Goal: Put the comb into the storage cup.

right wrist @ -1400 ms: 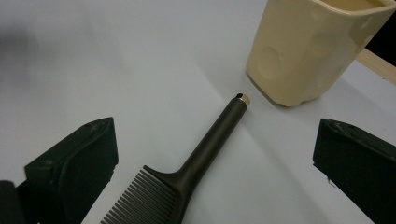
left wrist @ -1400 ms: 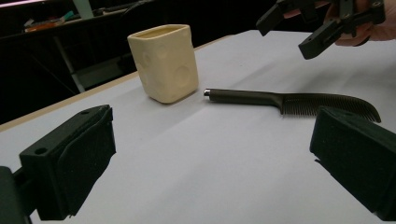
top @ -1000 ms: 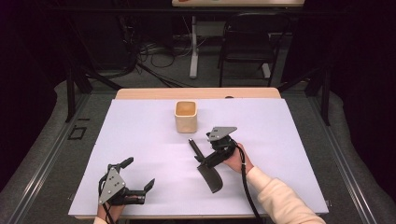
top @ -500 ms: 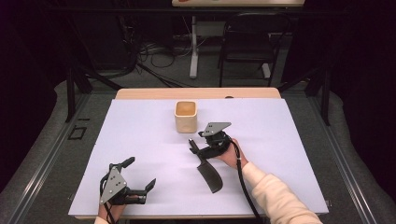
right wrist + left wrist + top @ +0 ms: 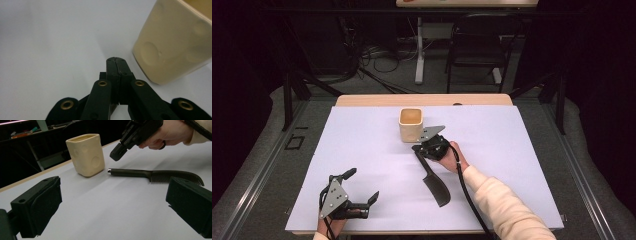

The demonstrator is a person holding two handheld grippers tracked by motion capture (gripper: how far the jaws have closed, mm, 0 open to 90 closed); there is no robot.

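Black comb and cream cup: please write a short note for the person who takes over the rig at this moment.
Right gripper: jaws shut, empty, hovering above the handle end of the black plastic comb, beside the cream square dimpled cup.
Left gripper: jaws wide open, empty, at the near left of the white table cover.
Comb: lies flat, handle tip pointing toward the cup, not touching it. Cup: upright.
Done: nothing gripped yet.
Left: probably open the right gripper and grasp the comb handle.
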